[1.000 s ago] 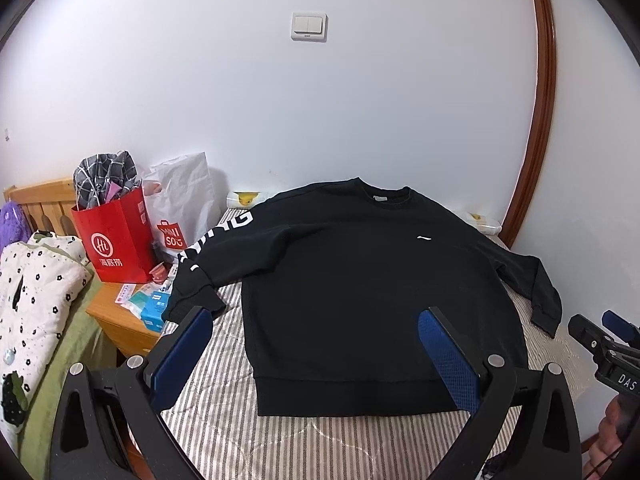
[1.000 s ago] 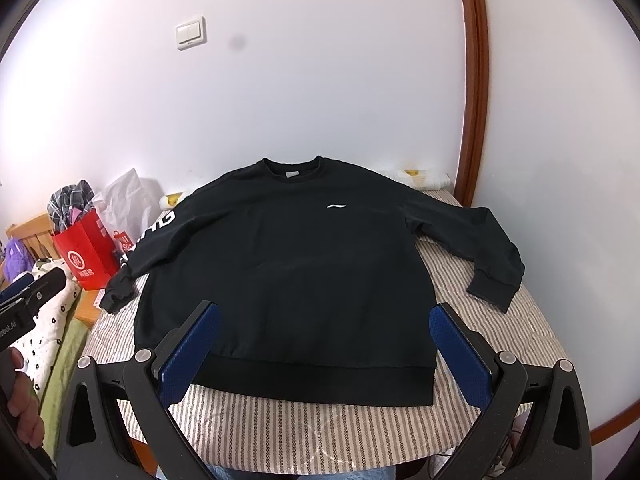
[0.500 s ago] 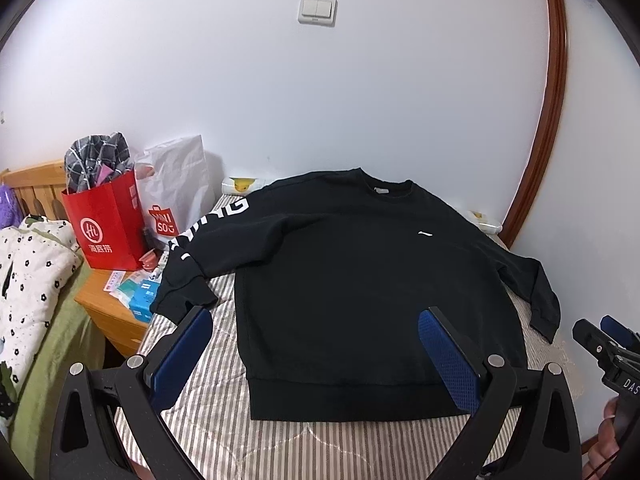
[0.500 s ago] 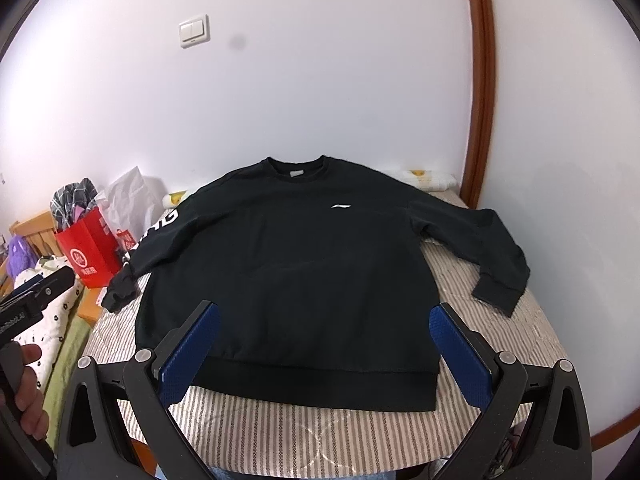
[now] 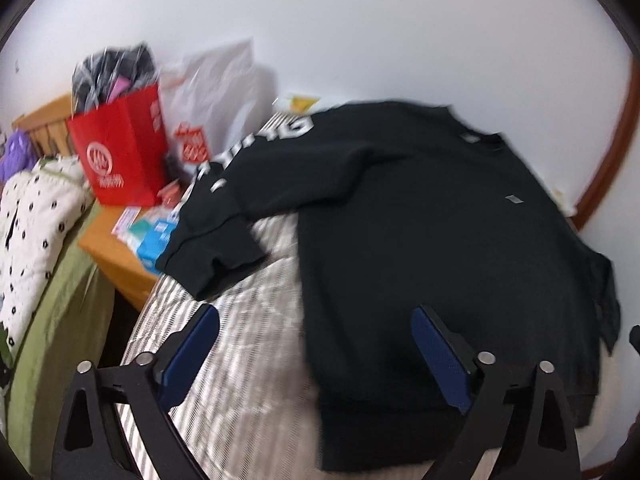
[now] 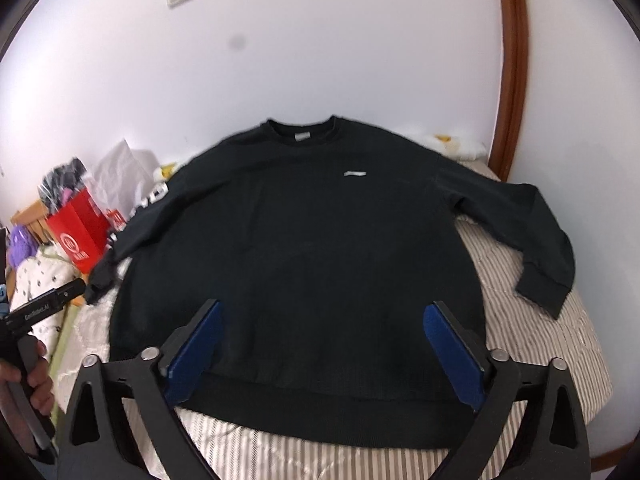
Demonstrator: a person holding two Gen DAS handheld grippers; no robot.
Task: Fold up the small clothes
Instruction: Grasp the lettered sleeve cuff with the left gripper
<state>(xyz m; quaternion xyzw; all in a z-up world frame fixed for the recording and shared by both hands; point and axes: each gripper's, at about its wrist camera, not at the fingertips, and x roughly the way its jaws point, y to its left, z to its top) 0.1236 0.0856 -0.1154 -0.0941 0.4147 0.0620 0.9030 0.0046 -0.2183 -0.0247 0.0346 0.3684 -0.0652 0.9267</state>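
Black sweatshirt [image 6: 304, 240] lies flat, front up, on the striped bed cover [image 6: 532, 320], collar twd the wall, hem along the near edge. Both sleeves spread out: 1 w/ white lettering runs to the bed's left edge, cuff just over it; the other's cuff lies nr the right edge. Left gripper [image 5: 316, 344] hangs over the near-left part of the bed, jaws wide but just eased in a bit, nothing btwn them, 1 pad above bare cover, the other above the sweatshirt body. Right gripper [image 6: 322, 340] hovers over the hem area, jaws also wide, just narrowed slightly, gripping nothing. Red paper bag [image 5: 120, 152] and a white bag [image 5: 216, 92] stand on the wooden nightstand [image 5: 116, 256] beside the bed's left edge.
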